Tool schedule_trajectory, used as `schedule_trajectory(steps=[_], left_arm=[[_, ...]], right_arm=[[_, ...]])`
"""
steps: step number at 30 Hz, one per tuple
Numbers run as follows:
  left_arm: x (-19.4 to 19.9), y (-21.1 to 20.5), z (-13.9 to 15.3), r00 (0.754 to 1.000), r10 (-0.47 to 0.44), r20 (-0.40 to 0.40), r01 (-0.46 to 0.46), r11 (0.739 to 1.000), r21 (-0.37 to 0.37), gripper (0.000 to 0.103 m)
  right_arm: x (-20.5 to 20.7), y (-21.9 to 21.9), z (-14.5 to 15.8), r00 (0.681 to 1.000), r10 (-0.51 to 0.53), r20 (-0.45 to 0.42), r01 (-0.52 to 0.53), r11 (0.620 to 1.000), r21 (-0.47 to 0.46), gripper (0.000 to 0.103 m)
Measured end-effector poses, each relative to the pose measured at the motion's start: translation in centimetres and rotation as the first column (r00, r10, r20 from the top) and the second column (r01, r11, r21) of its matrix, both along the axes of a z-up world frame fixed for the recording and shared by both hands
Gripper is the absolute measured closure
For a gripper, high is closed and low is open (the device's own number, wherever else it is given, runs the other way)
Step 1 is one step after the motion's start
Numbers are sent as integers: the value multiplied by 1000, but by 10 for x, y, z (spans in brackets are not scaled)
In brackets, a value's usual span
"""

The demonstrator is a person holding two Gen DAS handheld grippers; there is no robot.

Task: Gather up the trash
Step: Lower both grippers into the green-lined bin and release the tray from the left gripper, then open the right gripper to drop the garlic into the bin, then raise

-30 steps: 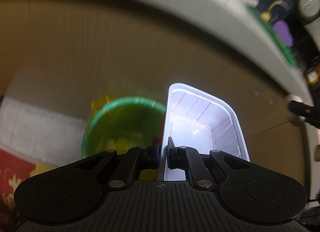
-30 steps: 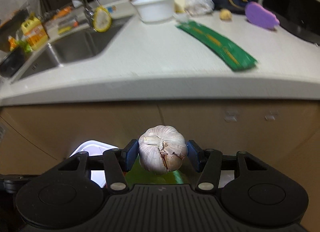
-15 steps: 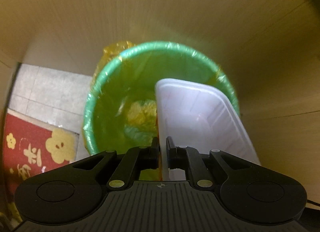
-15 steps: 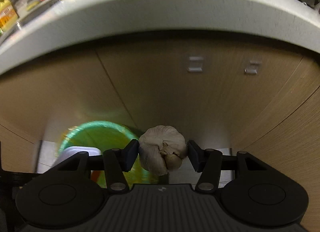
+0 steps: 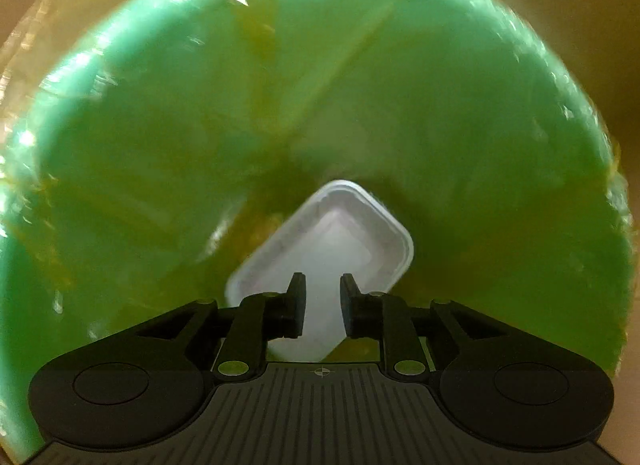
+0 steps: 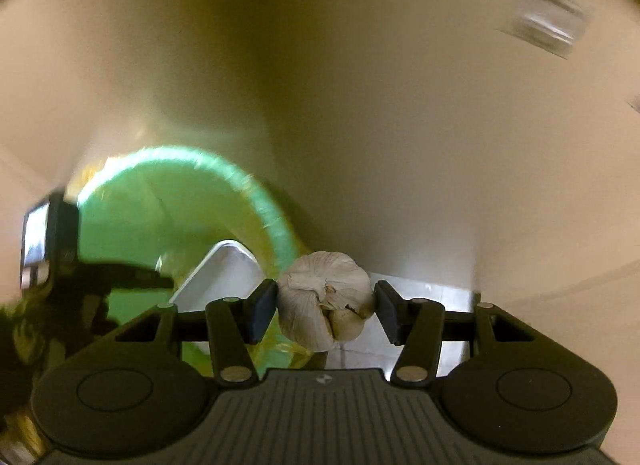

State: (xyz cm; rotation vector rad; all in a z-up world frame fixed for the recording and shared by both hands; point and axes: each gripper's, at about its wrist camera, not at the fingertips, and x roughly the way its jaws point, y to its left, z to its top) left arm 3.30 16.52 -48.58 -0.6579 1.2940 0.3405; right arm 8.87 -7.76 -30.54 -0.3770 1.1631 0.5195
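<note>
A green bin [image 5: 440, 113] lined with a yellowish bag fills the left wrist view. A white plastic tray [image 5: 340, 241] lies down inside it, below my left gripper [image 5: 322, 307], whose fingers stand apart and touch nothing. In the right wrist view the bin [image 6: 172, 201] is at the lower left with the tray [image 6: 224, 273] in it. My right gripper [image 6: 326, 305] holds a garlic bulb [image 6: 324, 297] between its blue pads, just right of the bin's rim. The left gripper's body shows dark at the left edge of the right wrist view [image 6: 72, 273].
Beige cabinet doors [image 6: 360, 85] rise behind the bin. Pale floor tiles [image 6: 424, 297] show right of the bin under the garlic. Everything is blurred by motion.
My left gripper dropped into the bin's mouth, opened, and the tray fell from its jaws to the bottom. My right gripper came down from counter height toward the bin, garlic still held.
</note>
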Motion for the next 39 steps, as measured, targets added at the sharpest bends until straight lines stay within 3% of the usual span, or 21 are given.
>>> schedule_trajectory(steps=[3, 5, 10, 15, 17, 19, 22, 27, 31, 35, 37, 39], left_arm=[[-18, 16, 32, 994, 59, 96, -52, 996, -73, 82], [-33, 24, 63, 984, 76, 158, -63, 994, -84, 82], [-76, 46, 130, 953, 147, 264, -142, 989, -40, 82], [-112, 76, 160, 912, 280, 300, -288, 957, -17, 82], [-125, 83, 167, 897, 318, 306, -335, 942, 2, 82], [-133, 87, 176, 880, 353, 318, -376, 926, 13, 82], [-143, 101, 192, 861, 376, 342, -412, 911, 36, 82], [-134, 105, 248, 849, 315, 424, -392, 914, 104, 82], [-119, 97, 296, 847, 242, 473, -343, 929, 140, 82], [-109, 75, 344, 829, 128, 544, -293, 928, 228, 82], [-103, 61, 359, 814, 75, 576, -278, 921, 274, 82], [-99, 49, 373, 791, 20, 611, -261, 915, 308, 82]], right_arm=[[-8, 21, -14, 996, 75, -44, -75, 997, 9, 49], [-14, 40, -25, 989, 125, -81, -124, 992, 19, 49], [-28, 91, -44, 963, 258, -74, -251, 964, 91, 49], [-18, 112, -57, 942, 288, -170, -261, 951, 168, 49], [-15, 108, -41, 945, 288, -153, -259, 948, 186, 47], [-13, 98, -20, 953, 285, -104, -259, 942, 212, 34], [-10, 86, 5, 964, 257, -66, -241, 952, 190, 34], [-17, 47, 60, 966, 221, 137, -236, 966, 109, 34], [-25, 5, 102, 918, 187, 351, -211, 977, 32, 34], [-21, -31, 124, 860, 159, 485, -176, 984, -11, 38], [-19, -44, 136, 800, 170, 575, -162, 985, -66, 40], [-21, -50, 144, 713, 192, 674, -149, 981, -121, 40]])
